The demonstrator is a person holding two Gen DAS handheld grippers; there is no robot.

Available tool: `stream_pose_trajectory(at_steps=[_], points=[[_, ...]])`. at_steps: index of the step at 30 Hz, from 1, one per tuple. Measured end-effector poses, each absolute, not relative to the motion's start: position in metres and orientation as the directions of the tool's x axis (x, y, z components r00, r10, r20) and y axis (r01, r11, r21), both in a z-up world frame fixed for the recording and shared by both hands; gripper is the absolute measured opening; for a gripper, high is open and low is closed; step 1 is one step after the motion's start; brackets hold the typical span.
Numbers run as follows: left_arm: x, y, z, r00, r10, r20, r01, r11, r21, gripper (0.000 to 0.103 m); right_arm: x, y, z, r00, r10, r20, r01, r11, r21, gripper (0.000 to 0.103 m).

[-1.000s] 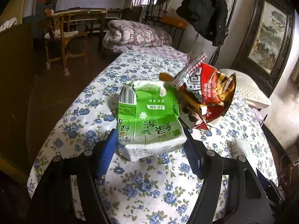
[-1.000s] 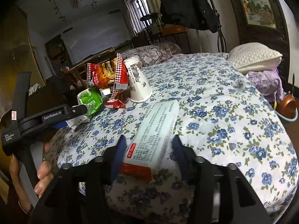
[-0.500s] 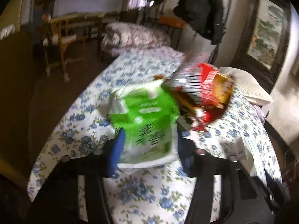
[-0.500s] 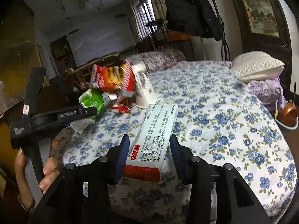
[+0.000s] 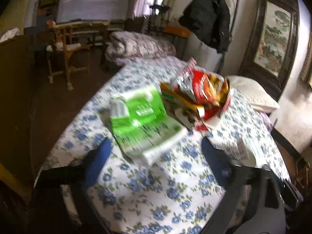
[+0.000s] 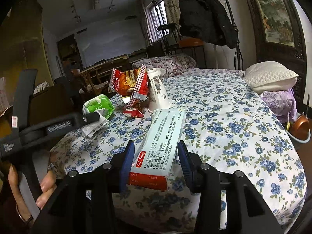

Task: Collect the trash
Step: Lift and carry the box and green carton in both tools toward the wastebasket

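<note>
A crumpled green drink carton (image 5: pixel 144 120) lies on the flowered tablecloth (image 5: pixel 156 185), just ahead of my left gripper (image 5: pixel 156 148). Its jaws are opening wide and neither blue pad touches the carton. In the right wrist view the same carton (image 6: pixel 99 105) shows behind the left gripper's finger (image 6: pixel 85 118). My right gripper (image 6: pixel 156 152) is shut on a long pale-blue medicine box (image 6: pixel 165 132) with a red end, pads against both its sides. Beyond it, a red snack bag (image 6: pixel 130 85) leans on an upturned white paper cup (image 6: pixel 158 93).
A person's hand (image 6: pixel 44 187) holds the left gripper's handle at the table's left edge. A white pillow (image 6: pixel 271 78) and a copper pot (image 6: pixel 301 124) sit at the right. A wooden chair (image 5: pixel 66 58) and a coat on a stand (image 5: pixel 208 13) are behind the table.
The left jaws squeezed the green carton, then sprang wide open; the carton now lies turned on the cloth. The right jaws closed onto the medicine box.
</note>
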State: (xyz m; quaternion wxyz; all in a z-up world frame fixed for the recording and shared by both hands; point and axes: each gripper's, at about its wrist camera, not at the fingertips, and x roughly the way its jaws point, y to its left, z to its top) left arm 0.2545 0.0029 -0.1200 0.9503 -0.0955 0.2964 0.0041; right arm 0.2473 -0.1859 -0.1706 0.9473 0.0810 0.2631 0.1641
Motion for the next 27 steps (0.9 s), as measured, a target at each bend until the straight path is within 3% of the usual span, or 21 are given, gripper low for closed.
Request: stream_pose_trajectory(at_steps=[2,7,12,14,16,18,21,27], points=[[0.262,0.002,-0.120,0.821,-0.043,-0.569,-0.070,0.982,-0.176,0.096,0.248,-0.189,-0.171,0.805,0.359,-0.472,-0.265,0.930,0.255,0.046],[0.292,0.002,-0.136,0.735,-0.055,-0.676,-0.104,0.976,-0.192,0.096,0.254,-0.193,-0.173,0.793,0.373,-0.481,-0.258,0.922,0.289,0.046],[0.307,0.012,-0.142,0.707,-0.026,-0.707,-0.169,0.964,-0.205,0.096,0.254,-0.197,-0.173,0.793,0.380,-0.476,-0.260,0.918,0.300,0.046],[0.303,0.009,-0.141,0.719,-0.053,-0.693,-0.135,0.967,-0.214,0.083,0.252,-0.198,-0.172,0.798,0.382,-0.466,-0.261,0.916,0.304,0.045],[0.297,0.005,-0.135,0.744,-0.072,-0.664,-0.093,0.973,-0.210,0.060,0.249,-0.199,-0.170,0.805,0.385,-0.451,-0.265,0.914,0.307,0.045],[0.287,-0.005,-0.129,0.769,-0.083,-0.634,-0.042,0.983,-0.179,0.045,0.246,-0.199,-0.168,0.811,0.386,-0.439,-0.271,0.914,0.302,0.045],[0.273,-0.017,-0.127,0.784,-0.112,-0.610,0.018,0.987,-0.158,0.035,0.243,-0.198,-0.167,0.817,0.377,-0.436,-0.271,0.919,0.287,0.045],[0.264,-0.005,-0.126,0.792,-0.160,-0.589,0.033,0.975,-0.222,0.035,0.240,-0.195,-0.165,0.820,0.372,-0.434,-0.275,0.923,0.271,0.045]])
